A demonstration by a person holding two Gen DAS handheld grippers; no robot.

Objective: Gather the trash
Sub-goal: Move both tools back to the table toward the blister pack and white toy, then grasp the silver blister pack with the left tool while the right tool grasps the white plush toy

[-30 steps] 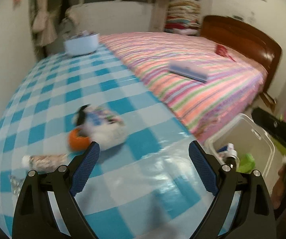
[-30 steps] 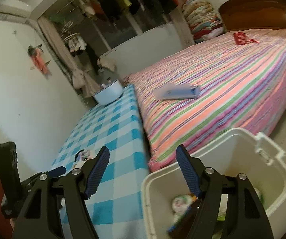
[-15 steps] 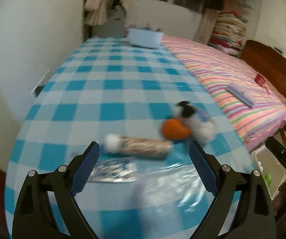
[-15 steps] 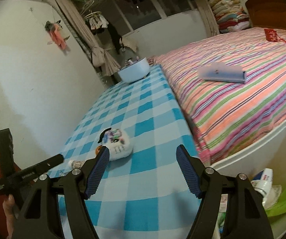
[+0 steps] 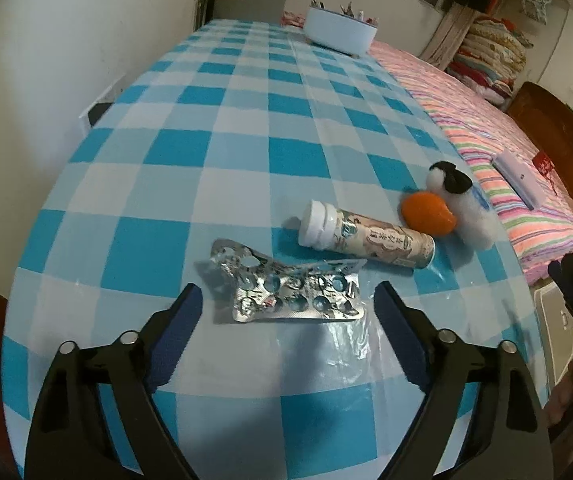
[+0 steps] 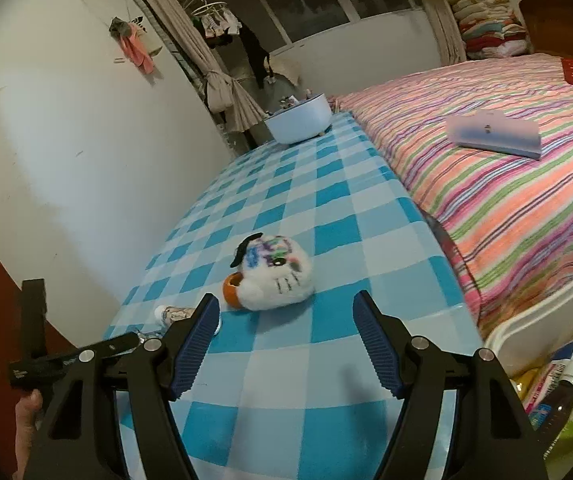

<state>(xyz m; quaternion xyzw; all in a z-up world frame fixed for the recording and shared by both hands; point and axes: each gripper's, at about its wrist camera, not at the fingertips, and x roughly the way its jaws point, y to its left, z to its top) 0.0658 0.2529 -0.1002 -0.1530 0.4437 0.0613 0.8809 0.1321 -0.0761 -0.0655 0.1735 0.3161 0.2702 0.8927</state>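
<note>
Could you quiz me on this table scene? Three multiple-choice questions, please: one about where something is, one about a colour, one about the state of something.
1. Where does the empty blister pack lie?
A. On the striped bed
B. On the checked tablecloth, just ahead of the left gripper
C. In the white bowl

2. What colour is the small rounded object beside the plush toy?
A. Orange
B. Green
C. Purple

3. How does the printed tube with the white cap stand?
A. Upright
B. Held in the right gripper
C. Lying on its side

Answers: 1 B, the foil sheet rests on the cloth between the spread jaws, which have just been closing. 2 A, it is plainly orange. 3 C, it lies flat, untouched.
</note>
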